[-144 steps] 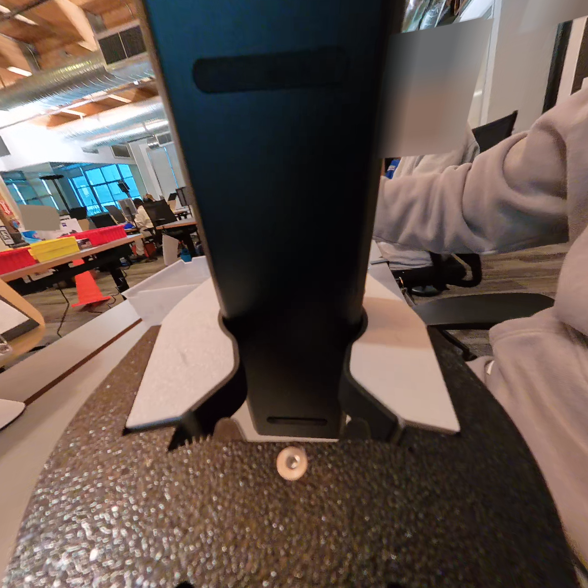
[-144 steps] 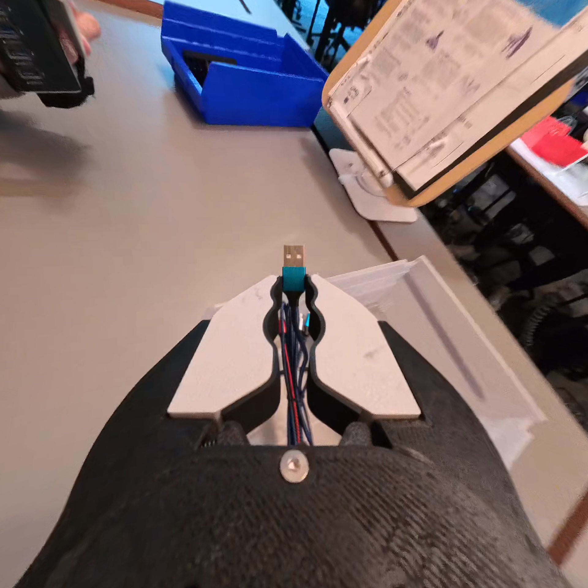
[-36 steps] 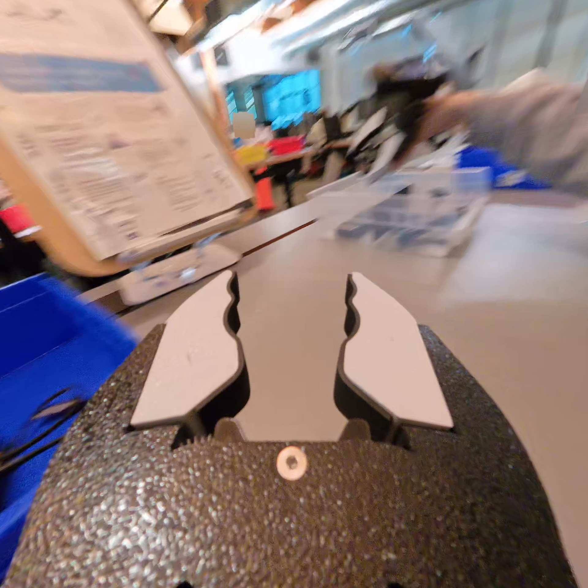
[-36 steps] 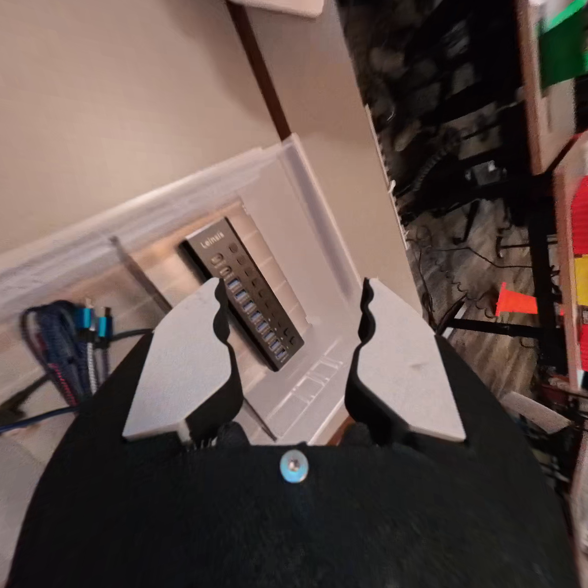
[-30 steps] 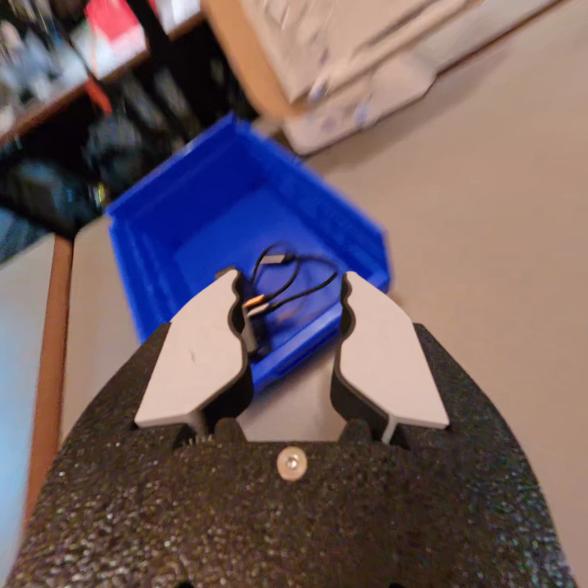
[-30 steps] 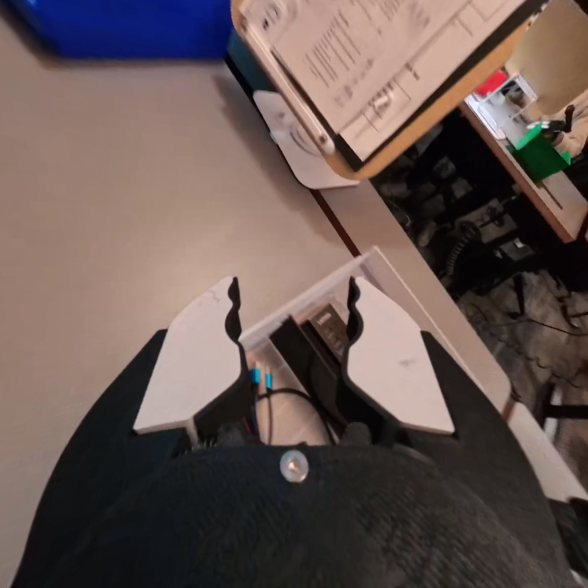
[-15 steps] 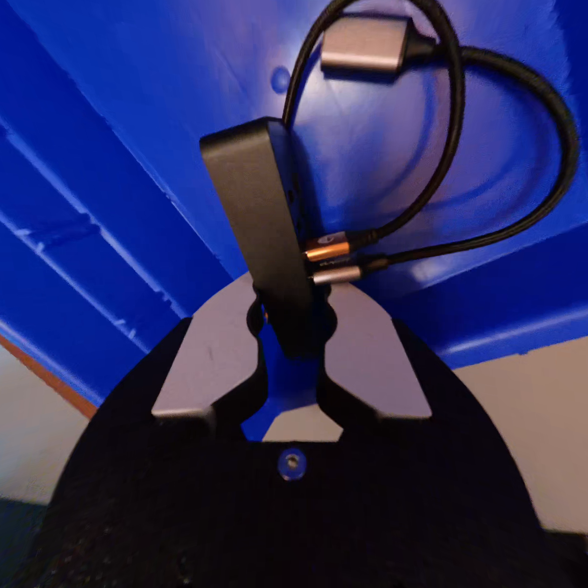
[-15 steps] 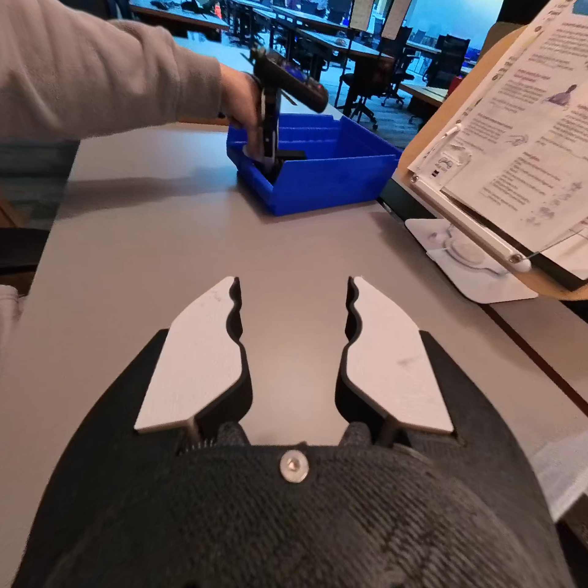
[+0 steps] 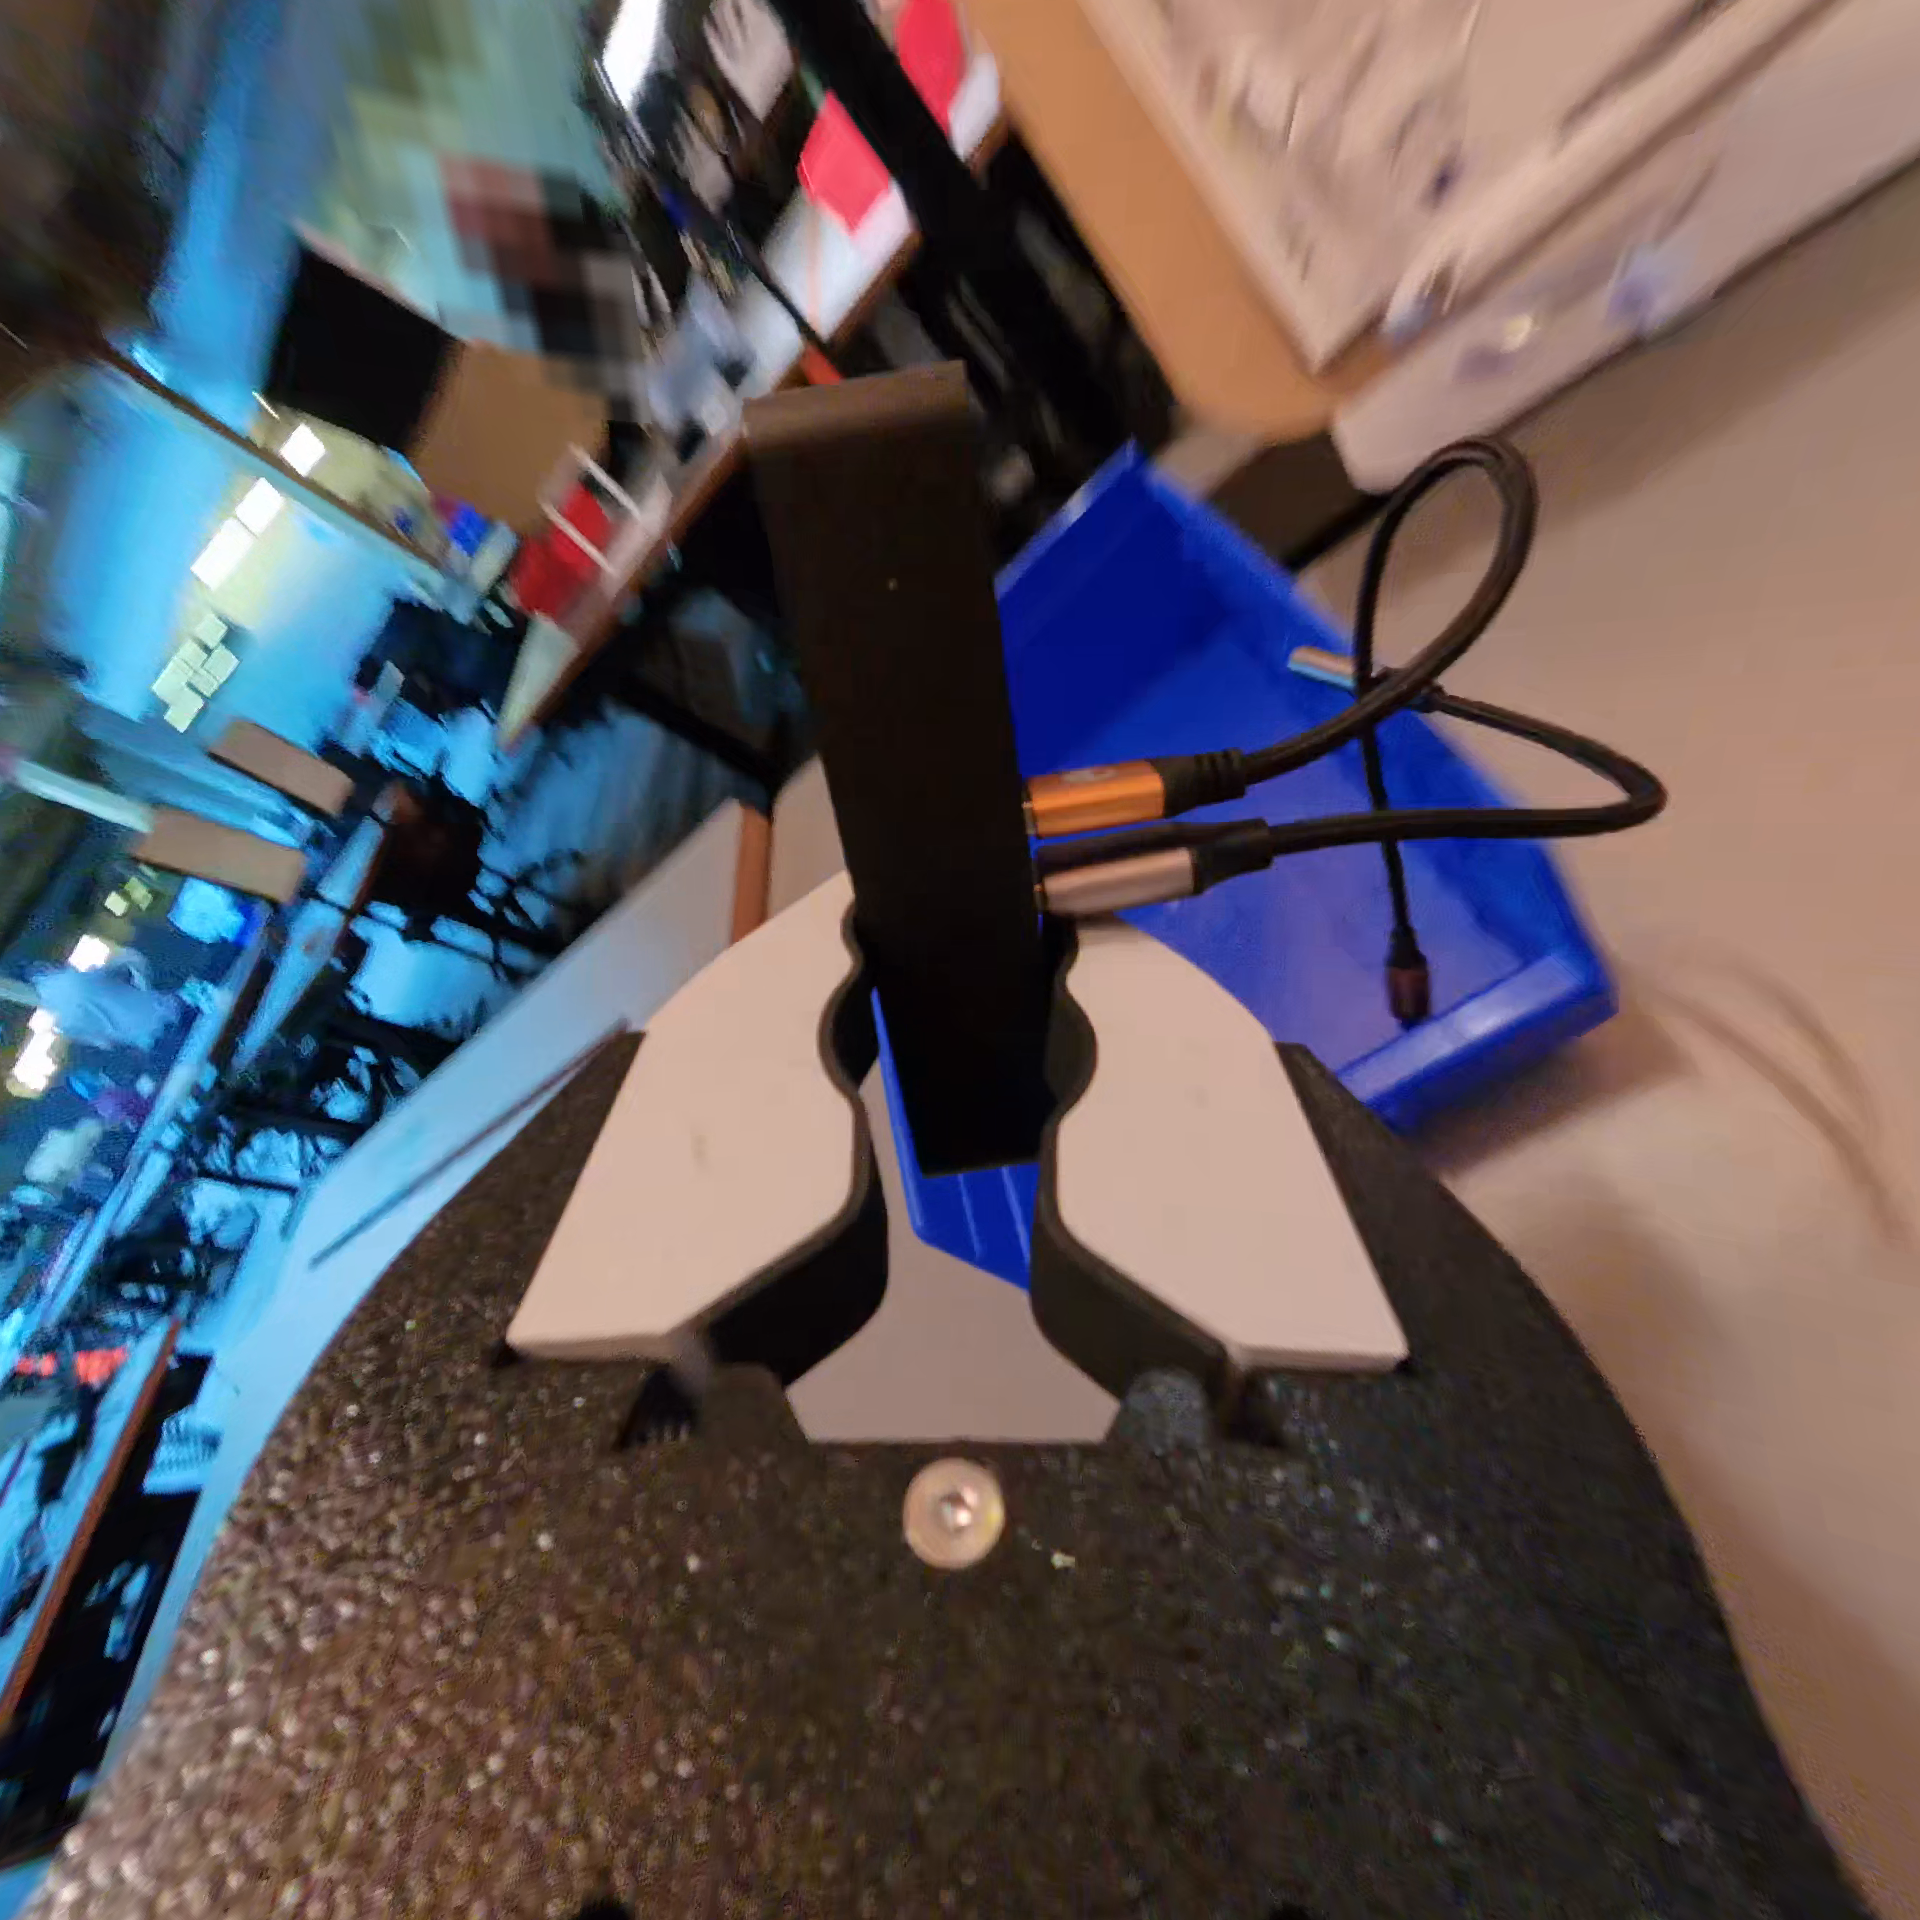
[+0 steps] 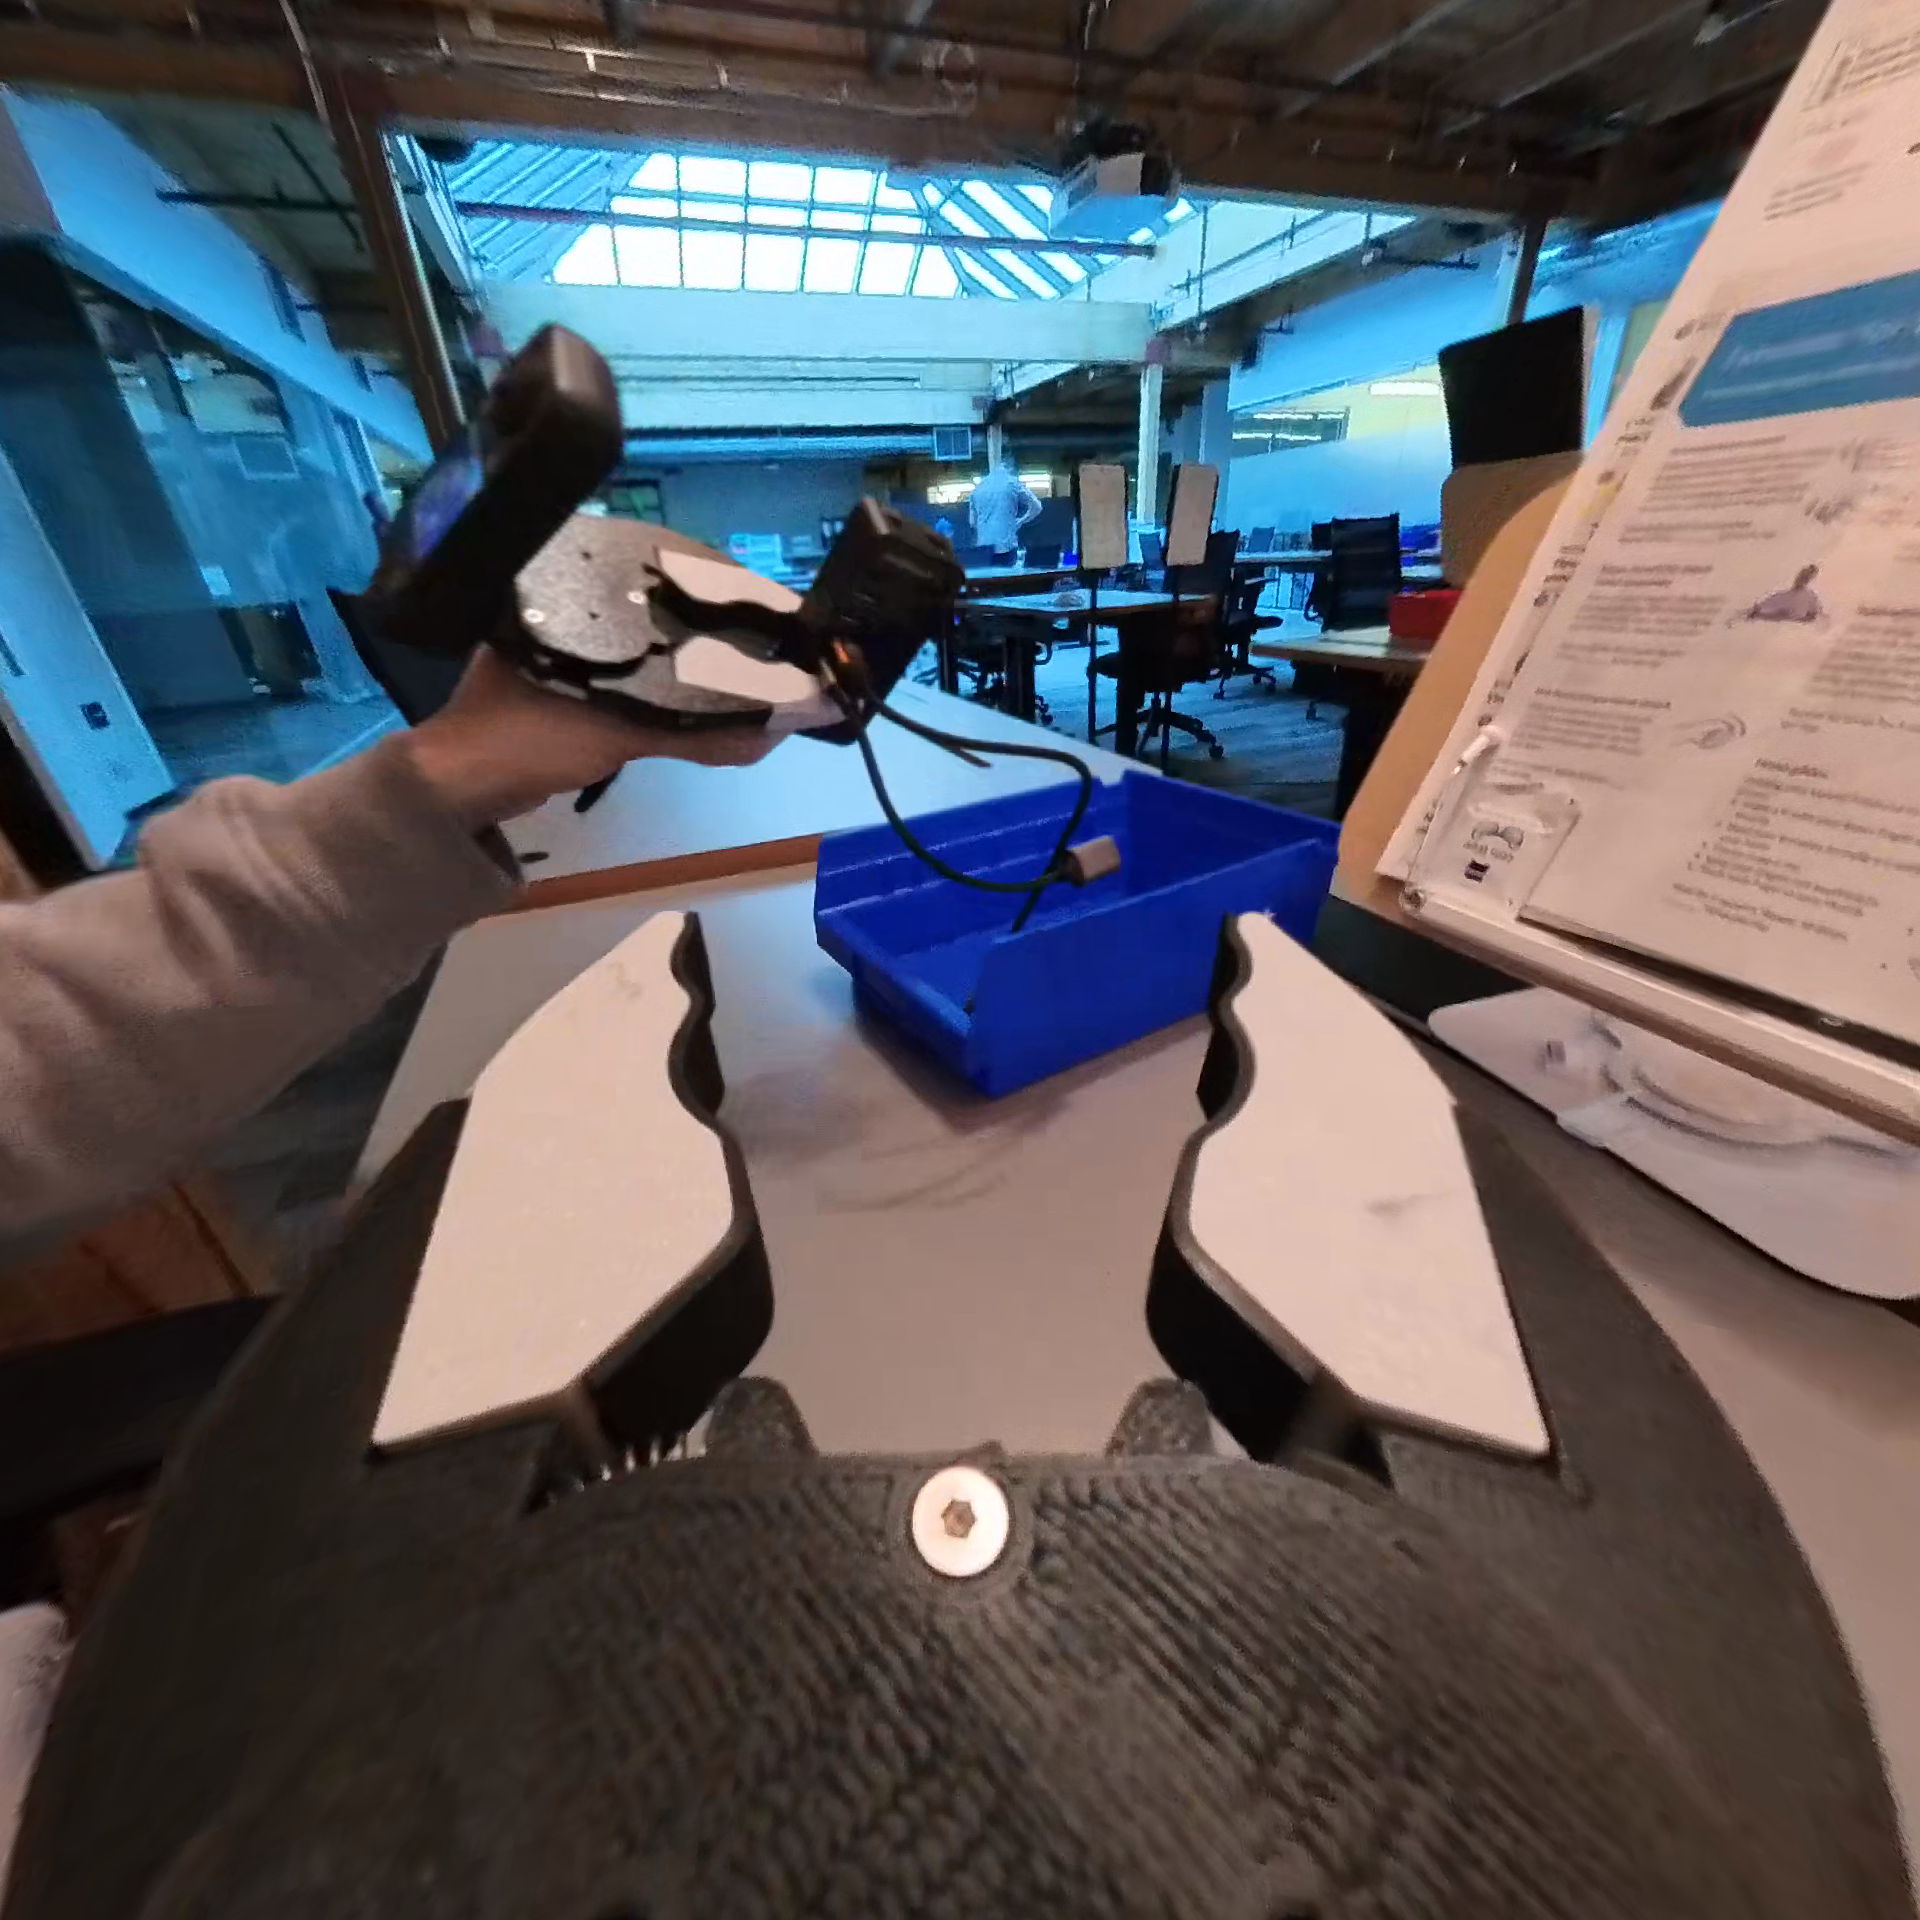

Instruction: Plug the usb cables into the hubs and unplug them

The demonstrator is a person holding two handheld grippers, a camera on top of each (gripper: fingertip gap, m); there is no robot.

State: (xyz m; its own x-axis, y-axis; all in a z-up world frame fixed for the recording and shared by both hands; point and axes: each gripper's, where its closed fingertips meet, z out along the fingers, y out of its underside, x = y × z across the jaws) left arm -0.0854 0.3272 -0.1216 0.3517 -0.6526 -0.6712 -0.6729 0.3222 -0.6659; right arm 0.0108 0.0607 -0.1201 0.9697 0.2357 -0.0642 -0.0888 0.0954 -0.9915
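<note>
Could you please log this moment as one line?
left gripper: shut on black hub | two cables plugged | above blue bin | right gripper: open

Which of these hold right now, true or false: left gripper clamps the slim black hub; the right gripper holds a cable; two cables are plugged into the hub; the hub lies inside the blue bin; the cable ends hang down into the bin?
1. The left gripper is shut on the slim black USB hub. True.
2. The right gripper holds a cable. False: its jaws stand open and empty above the grey table.
3. Two cables are plugged into the hub. True: an orange-sleeved plug and a silver-sleeved plug sit in its side.
4. The hub lies inside the blue plastic bin. False: it is held up in the air above the bin.
5. The black cables hang down into the bin. True.
</note>
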